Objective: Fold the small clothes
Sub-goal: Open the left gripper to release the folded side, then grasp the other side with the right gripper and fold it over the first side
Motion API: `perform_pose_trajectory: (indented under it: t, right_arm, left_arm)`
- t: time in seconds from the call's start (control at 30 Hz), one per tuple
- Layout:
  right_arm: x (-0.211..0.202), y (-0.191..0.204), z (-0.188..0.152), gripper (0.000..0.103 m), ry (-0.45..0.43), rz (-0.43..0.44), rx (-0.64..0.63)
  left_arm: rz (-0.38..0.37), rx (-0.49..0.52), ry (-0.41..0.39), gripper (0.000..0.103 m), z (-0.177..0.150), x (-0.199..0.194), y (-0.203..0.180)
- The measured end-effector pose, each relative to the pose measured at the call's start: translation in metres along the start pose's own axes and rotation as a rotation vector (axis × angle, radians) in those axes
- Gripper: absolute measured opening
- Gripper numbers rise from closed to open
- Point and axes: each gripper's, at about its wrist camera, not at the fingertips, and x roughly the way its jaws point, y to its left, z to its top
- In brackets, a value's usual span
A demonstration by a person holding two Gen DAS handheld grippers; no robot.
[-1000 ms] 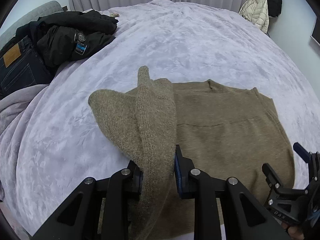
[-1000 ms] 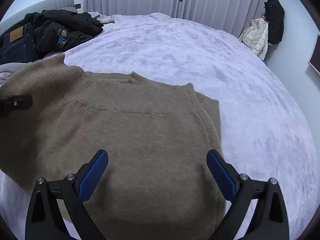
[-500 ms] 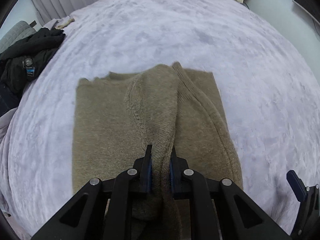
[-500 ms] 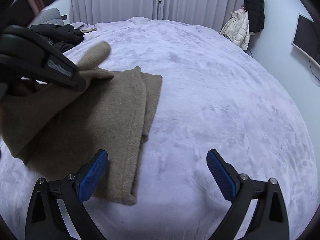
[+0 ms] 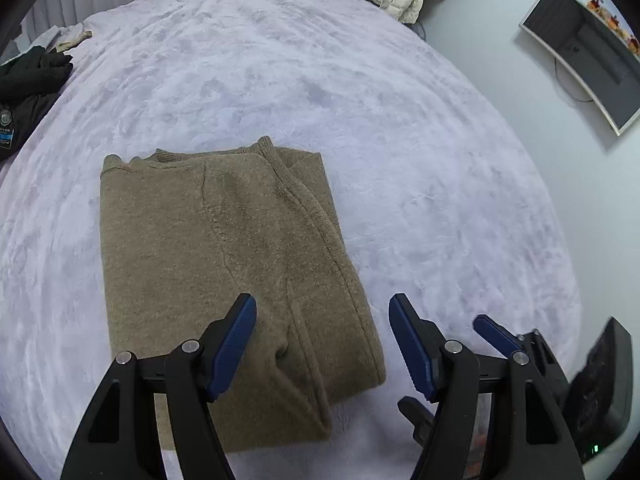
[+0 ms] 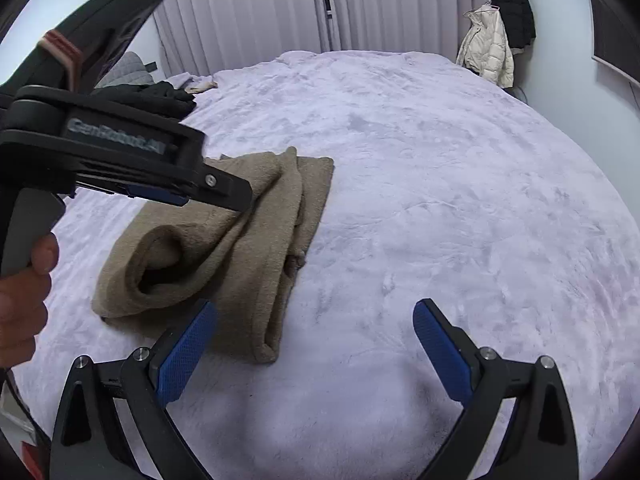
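A tan knitted sweater (image 5: 208, 248) lies folded lengthwise on the lavender bed cover (image 5: 320, 80); the folded-over side and sleeve rest on top. My left gripper (image 5: 322, 320) is open and empty just above the sweater's near right edge. In the right wrist view the sweater (image 6: 240, 248) lies left of centre with a rolled sleeve opening on top, and the left gripper body (image 6: 120, 160) hovers over it. My right gripper (image 6: 314, 328) is open and empty over bare cover, right of the sweater's near corner. Its blue pad also shows in the left wrist view (image 5: 496, 334).
A pile of dark clothes (image 5: 24, 92) lies at the bed's far left. A cream jacket (image 6: 486, 48) and a black coat (image 6: 508, 4) hang at the far right by the curtains. A monitor (image 5: 588, 52) is on the right wall.
My left gripper carried the sweater's side across to the right, laid it down and opened, letting it go. The right gripper shifted right, off the sweater.
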Motion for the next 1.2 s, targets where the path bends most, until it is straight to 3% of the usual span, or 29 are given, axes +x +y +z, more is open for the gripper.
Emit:
perform_pose_trajectory:
  t: [0.07,0.1,0.13,0.2,0.3,0.37,0.47,0.53,0.6,0.67,0.8,0.83,0.87,1.0,1.13,1.2]
  right_arm:
    - [-0.005,0.000,0.005,0.099,-0.014,0.070,0.020]
    - [-0.005,0.002,0.008,0.099,-0.019,0.107,0.029]
    - [-0.004,0.004,0.012,0.099,-0.021,0.138,0.033]
    - [-0.001,0.017,0.022,0.098,-0.025,0.200,0.022]
    - [0.017,0.034,0.044,0.091,-0.003,0.298,0.029]
    - [0.042,0.044,0.056,0.077,0.062,0.362,0.043]
    - [0.095,0.049,0.067,0.053,0.209,0.378,0.095]
    - [0.120,0.049,0.068,0.052,0.261,0.386,0.106]
    - [0.135,0.049,0.068,0.052,0.278,0.339,0.111]
    - [0.147,0.048,0.067,0.052,0.304,0.396,0.153]
    - [0.152,0.048,0.066,0.051,0.301,0.405,0.192]
    - [0.152,0.050,0.066,0.043,0.298,0.404,0.184]
    - [0.152,0.053,0.067,0.027,0.300,0.393,0.167]
    - [0.137,0.055,0.074,0.022,0.263,0.388,0.140]
    - [0.095,0.052,0.096,0.020,0.149,0.407,0.108]
    - [0.077,0.048,0.105,0.009,0.104,0.383,0.087]
  left_arm:
    - [0.027,-0.004,-0.050,0.073,-0.007,-0.019,0.012]
    - [0.078,-0.006,-0.069,0.089,-0.009,-0.024,0.021]
    - [0.144,-0.006,-0.099,0.095,-0.011,-0.027,0.031]
    - [0.245,0.001,-0.142,0.098,-0.020,-0.027,0.054]
    - [0.292,-0.028,-0.110,0.098,-0.034,-0.014,0.085]
    - [0.349,-0.061,-0.110,0.098,-0.043,-0.005,0.104]
    - [0.435,-0.131,-0.120,0.098,-0.050,0.002,0.135]
    - [0.411,-0.206,-0.122,0.098,-0.053,0.001,0.158]
    - [0.363,-0.256,-0.112,0.098,-0.057,0.008,0.172]
    - [0.336,-0.248,-0.097,0.098,-0.059,0.018,0.177]
    - [0.299,-0.258,-0.111,0.098,-0.061,0.025,0.178]
    - [0.283,-0.267,-0.105,0.098,-0.060,0.028,0.180]
    - [0.274,-0.275,-0.097,0.098,-0.060,0.030,0.182]
    - [0.287,-0.227,-0.099,0.098,-0.055,0.018,0.168]
    - [0.223,-0.155,-0.126,0.098,-0.043,0.002,0.138]
    - [0.192,-0.135,-0.123,0.098,-0.037,0.004,0.125]
